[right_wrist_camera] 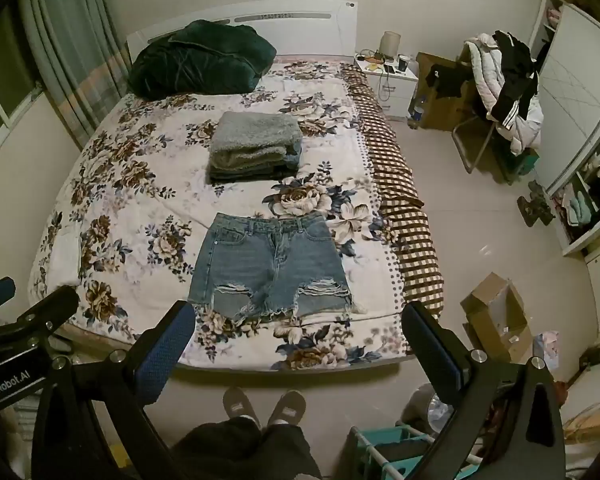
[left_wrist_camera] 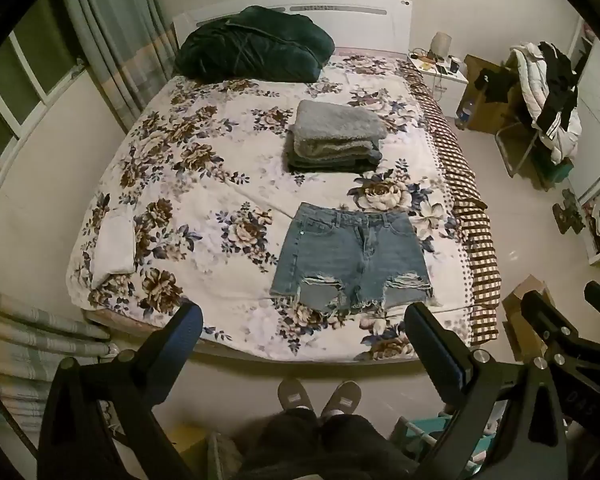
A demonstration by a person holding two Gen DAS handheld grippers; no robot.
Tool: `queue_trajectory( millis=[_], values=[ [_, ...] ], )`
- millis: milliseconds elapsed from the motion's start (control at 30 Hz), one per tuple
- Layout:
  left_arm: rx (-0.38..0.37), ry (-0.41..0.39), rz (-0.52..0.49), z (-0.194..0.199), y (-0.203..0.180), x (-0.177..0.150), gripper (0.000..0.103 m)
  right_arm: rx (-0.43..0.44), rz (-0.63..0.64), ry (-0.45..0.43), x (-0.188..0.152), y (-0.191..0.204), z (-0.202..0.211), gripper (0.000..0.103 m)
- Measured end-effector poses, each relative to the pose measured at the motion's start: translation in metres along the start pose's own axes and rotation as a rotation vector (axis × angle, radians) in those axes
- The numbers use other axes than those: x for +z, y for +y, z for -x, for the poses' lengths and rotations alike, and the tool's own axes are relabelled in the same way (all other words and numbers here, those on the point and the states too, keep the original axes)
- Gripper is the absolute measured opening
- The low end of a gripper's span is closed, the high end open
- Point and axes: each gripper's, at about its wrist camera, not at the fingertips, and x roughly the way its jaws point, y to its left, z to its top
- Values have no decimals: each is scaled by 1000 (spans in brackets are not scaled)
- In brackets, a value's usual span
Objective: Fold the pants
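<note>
**Two spread grippers above flat denim shorts**

One pair of denim shorts (left_wrist_camera: pixel 352 258) lies flat on the near right part of the bed (left_wrist_camera: pixel 204 216), waistband far, frayed hems near. Denim likely handles as light, fairly stiff cloth; the side seams or hem corners look like good holds. The left hand-held gripper (left_wrist_camera: pixel 300 332) and right hand-held gripper (right_wrist_camera: pixel 296 330) are both spread wide, empty, touching nothing.

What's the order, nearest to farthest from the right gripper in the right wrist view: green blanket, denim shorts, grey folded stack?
1. Denim shorts: flat at the foot of the bed, just ahead of the right gripper, whose jaws stand open.
2. Grey folded stack: mid-bed, beyond the shorts.
3. Green blanket: bunched at the headboard, left side.
</note>
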Motion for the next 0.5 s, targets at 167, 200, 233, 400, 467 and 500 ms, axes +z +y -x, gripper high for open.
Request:
queue_trajectory(
  millis=[167, 200, 233, 400, 467, 500],
  values=[
    [11, -8, -5, 0, -1, 0, 103, 1, 3, -4, 0, 0, 1, 103],
    [10, -9, -5, 0, 0, 0, 103, 0, 5, -4, 0, 0, 1, 103],
    [10, -6, -3, 0, 0, 0, 103, 3, 1, 0, 0, 0, 1, 103],
    [10, -7, -3, 0, -1, 0, 103, 2, 4, -1, 1, 1, 2, 103],
    [10, -8, -2, -1, -1, 0, 103, 4, 3, -1, 1, 1, 3, 103],
    [10, -8, -3, -1, -1, 0, 103, 2, 5, 0, 2, 2, 3, 103]
  ],
)
